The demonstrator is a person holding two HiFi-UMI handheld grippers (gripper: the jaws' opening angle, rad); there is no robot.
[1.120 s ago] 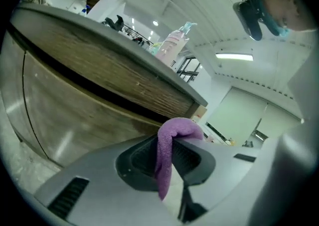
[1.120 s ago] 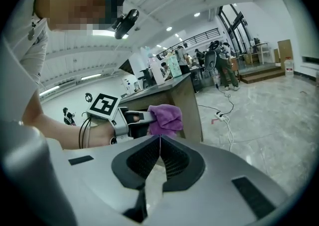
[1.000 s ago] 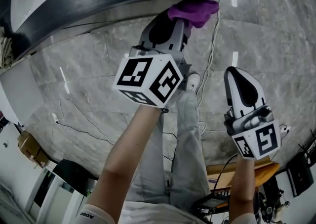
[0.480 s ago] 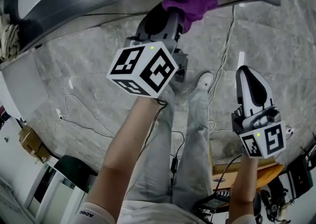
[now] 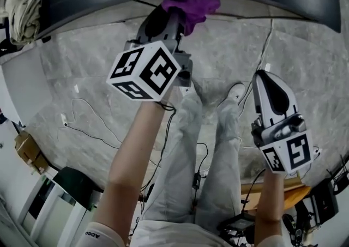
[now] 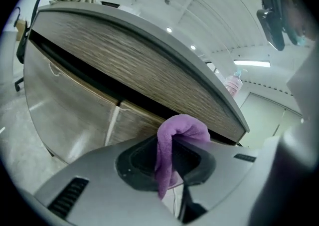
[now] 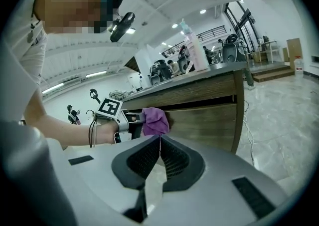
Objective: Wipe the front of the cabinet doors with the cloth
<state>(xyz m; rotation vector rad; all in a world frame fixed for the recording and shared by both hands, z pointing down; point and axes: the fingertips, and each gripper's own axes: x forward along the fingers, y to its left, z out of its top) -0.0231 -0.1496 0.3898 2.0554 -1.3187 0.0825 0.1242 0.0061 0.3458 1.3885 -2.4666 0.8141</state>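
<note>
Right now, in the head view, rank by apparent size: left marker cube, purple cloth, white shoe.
1. Left marker cube, though its nearness to the camera inflates it.
2. Purple cloth.
3. White shoe.

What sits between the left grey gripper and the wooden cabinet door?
A purple cloth, clamped in the left gripper; the right gripper view shows it at the wooden door.

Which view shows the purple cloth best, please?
The left gripper view: the purple cloth is large, central, pinched in the left tool. The right gripper view shows it small against the cabinet door; the head view, only part.
</note>
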